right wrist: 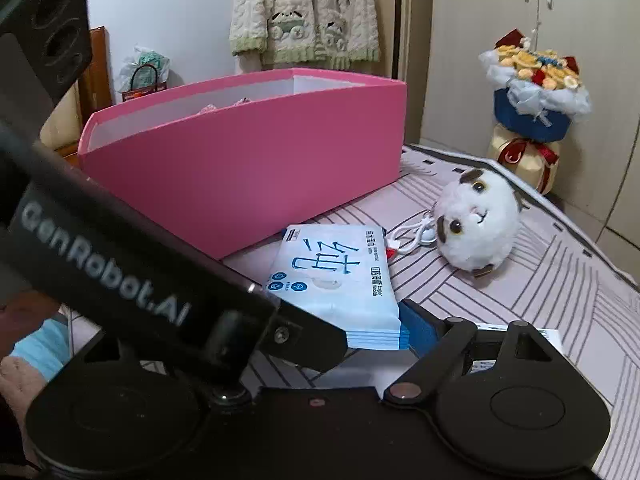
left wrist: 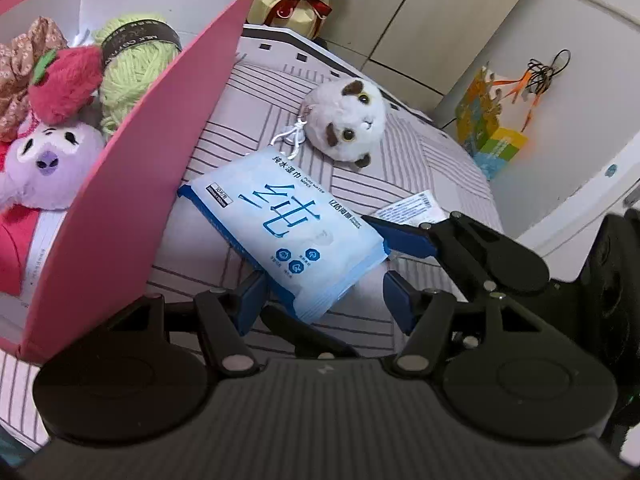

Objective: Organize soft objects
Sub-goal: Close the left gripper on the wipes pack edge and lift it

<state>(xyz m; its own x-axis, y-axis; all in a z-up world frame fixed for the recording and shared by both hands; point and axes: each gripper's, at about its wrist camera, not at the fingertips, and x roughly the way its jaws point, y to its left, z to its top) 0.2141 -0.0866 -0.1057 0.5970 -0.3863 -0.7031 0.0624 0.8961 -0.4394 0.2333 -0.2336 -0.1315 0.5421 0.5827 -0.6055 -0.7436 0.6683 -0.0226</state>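
Left wrist view: the left tool (left wrist: 324, 296) straddles the near corner of the wipes pack (left wrist: 284, 228), pads apart, not gripping; the right tool (left wrist: 394, 230) gapes beside it. The pack lies flat on the bed (left wrist: 420, 160), long axis slanting towards the pink box (left wrist: 132, 208). Likely next: pinch, lift, box it.

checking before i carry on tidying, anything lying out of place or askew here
Two soft things lie outside the pink box: the wet wipes pack rests skewed on the striped cover beside the box, and the white plush toy lies tipped on its side just beyond it. The box's contents look heaped but contained.
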